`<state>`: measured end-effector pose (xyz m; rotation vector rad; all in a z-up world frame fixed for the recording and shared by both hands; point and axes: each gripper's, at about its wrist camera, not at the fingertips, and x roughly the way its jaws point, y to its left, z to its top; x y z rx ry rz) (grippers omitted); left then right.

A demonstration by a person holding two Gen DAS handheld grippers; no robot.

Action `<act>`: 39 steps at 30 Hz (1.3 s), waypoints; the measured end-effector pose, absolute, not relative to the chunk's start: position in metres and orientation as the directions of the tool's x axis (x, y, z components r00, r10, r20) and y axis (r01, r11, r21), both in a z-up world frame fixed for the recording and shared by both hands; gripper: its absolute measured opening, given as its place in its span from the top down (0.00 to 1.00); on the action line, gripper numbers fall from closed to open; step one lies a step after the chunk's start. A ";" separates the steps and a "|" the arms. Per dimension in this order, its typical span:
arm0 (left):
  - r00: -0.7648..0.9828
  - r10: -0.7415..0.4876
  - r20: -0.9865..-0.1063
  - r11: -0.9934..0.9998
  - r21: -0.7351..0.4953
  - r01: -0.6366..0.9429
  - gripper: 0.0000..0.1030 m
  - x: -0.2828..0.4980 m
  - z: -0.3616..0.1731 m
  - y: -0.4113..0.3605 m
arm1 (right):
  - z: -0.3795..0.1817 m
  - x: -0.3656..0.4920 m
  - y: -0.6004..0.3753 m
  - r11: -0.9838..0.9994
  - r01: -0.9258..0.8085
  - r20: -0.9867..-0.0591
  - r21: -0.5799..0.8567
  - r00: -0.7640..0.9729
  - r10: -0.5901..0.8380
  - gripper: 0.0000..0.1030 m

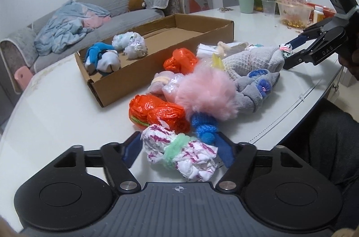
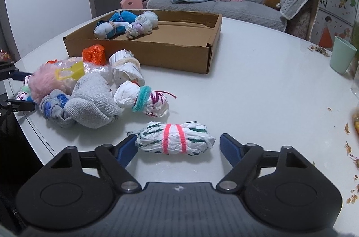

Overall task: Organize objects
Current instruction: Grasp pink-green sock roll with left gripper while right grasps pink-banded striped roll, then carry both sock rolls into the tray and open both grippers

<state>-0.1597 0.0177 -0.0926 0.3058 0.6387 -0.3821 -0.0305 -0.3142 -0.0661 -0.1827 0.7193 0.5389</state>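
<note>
White bundle with purple marks and a green band [image 1: 179, 156] lies on the counter [image 1: 67, 102] between the left gripper [image 1: 179, 147] jaws, spread wide, not yet closed on it; the pink-banded bundle [image 2: 175, 138] sits likewise between the right gripper [image 2: 178, 145] jaws, also open. Cardboard box [image 1: 139, 71] at 11 o'clock holds roughly three bundles. The pile [image 1: 202, 84] at 12 o'clock remains unsorted: early stage, most work left.

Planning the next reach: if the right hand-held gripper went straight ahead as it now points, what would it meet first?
The right hand-held gripper, open, would first meet the white green-streaked cloth bundle tied with pink bands, which already lies between its fingers on the white table.
</note>
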 end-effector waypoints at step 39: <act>0.844 -0.175 -0.508 0.944 0.157 0.290 0.35 -0.095 -0.001 0.067 | 0.019 0.012 -0.299 0.792 -0.598 -0.522 -0.123 0.718 0.461 0.35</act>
